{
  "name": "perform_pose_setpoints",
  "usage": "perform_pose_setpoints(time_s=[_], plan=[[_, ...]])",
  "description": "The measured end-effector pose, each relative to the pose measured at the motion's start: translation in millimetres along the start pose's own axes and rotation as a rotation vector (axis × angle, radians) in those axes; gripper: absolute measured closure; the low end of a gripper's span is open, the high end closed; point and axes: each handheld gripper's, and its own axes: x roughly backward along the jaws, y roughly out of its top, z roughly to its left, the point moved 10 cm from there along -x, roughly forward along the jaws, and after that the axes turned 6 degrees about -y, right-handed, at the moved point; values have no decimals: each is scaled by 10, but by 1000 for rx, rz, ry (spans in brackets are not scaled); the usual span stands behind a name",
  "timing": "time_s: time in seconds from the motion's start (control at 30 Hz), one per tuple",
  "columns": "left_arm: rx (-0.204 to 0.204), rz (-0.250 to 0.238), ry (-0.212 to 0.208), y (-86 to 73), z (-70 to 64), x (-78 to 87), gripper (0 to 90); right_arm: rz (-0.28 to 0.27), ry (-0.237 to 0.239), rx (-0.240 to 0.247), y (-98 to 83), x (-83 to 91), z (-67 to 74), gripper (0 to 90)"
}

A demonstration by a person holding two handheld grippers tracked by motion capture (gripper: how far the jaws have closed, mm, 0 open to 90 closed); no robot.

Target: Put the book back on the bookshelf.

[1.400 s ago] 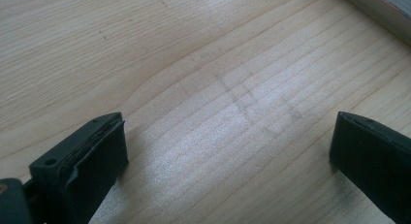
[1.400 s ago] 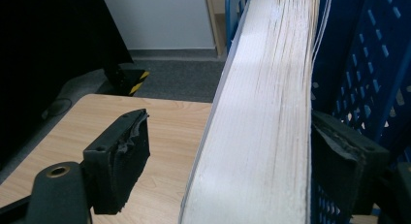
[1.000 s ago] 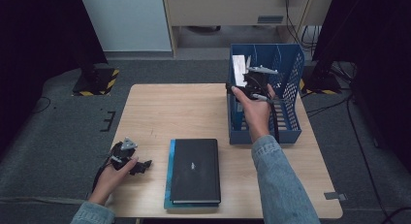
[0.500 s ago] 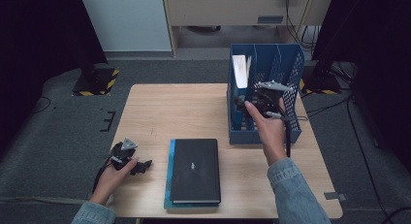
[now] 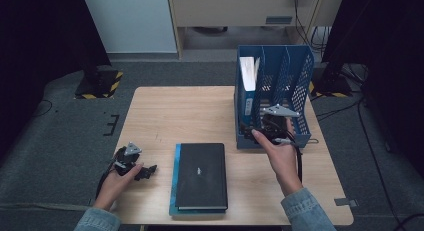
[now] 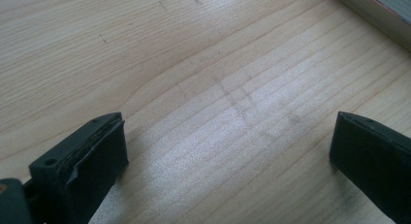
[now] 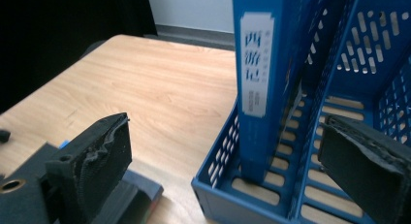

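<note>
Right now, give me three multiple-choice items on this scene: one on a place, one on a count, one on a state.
1. Where does the blue book stand?
A. In the rack's leftmost slot
B. Flat on the table
C. On the black book

2. How many books lie stacked on the table?
A. Two
B. Four
C. None

3. How are the right gripper's jaws?
A. Shut on the blue book
B. Wide apart, holding nothing
C. Shut on the rack wall

Answers:
1. A, since the high view shows the book upright in the left slot of the rack.
2. A, since the black book lies on top of a blue-edged one.
3. B, since the right gripper view shows both jaws spread, with the book's spine standing free between them.
</note>
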Motion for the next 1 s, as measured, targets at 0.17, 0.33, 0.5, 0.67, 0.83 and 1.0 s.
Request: perform_pose_setpoints(time_s=[0.17,0.33,0.5,0.67,0.83,1.0], plan=[[1,-30,6,18,1,-20,0,-14,36,20,-112,86,103,63],[-8,-33,-2,21,4,-23,0,9,68,38,-300,78,251,78],[-7,-32,0,17,0,-20,0,26,102,73,-551,22,448,77],[-9,-21,-13,4,-29,6,11,58,135,75,-873,38,606,86],[-1,-66,-28,101,-73,127,46,87,117,120,-1107,40,645,106],[-7,-104,-68,270,-272,255,39,79,151,123,-1117,66,735,67]])
